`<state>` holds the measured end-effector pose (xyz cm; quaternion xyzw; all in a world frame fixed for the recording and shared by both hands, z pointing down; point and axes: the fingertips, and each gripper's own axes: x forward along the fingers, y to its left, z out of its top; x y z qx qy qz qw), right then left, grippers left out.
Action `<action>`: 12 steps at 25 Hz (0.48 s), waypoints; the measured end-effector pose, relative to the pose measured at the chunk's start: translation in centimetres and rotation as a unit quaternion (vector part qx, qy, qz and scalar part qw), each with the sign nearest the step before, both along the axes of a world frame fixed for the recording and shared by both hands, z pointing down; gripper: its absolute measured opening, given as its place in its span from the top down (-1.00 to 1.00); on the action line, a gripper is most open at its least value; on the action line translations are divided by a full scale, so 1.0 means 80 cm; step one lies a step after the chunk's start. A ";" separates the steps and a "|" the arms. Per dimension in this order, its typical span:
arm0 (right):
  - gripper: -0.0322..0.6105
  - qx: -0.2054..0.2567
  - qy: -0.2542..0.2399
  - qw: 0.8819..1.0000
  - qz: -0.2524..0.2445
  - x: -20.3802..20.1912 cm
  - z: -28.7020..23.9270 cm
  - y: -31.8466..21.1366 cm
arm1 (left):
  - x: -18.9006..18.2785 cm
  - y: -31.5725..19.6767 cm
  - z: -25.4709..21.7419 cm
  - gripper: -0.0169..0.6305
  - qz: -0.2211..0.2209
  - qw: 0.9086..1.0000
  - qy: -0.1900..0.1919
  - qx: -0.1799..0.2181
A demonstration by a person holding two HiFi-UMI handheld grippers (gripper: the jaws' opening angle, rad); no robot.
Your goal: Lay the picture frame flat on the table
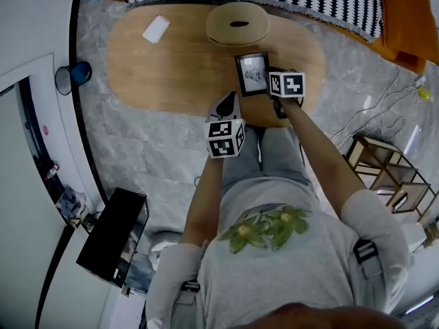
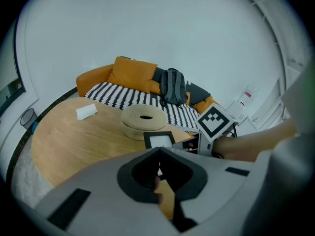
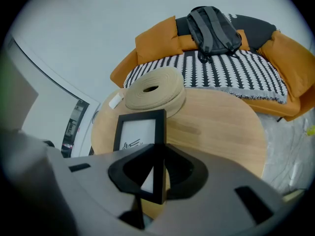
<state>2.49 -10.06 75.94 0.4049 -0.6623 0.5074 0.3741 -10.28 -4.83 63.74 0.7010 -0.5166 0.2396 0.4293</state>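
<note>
Picture frame (image 3: 139,134) between right fingers (image 3: 212,177)
</note>
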 end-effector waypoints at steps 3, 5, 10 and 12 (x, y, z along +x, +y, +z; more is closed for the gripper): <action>0.68 -0.001 0.001 1.000 -0.001 -0.002 0.006 -0.002 | -0.004 0.000 0.006 0.90 -0.003 1.000 0.000 -0.004; 0.68 -0.001 0.001 1.000 -0.003 -0.004 0.010 -0.003 | -0.006 0.000 0.011 0.90 -0.005 1.000 0.000 -0.006; 0.68 -0.001 0.002 1.000 -0.005 -0.008 0.024 -0.008 | -0.008 -0.003 0.026 0.90 -0.011 1.000 0.004 -0.011; 0.68 -0.002 0.003 1.000 -0.006 -0.008 0.030 -0.009 | -0.009 -0.004 0.030 0.90 -0.012 1.000 0.006 -0.011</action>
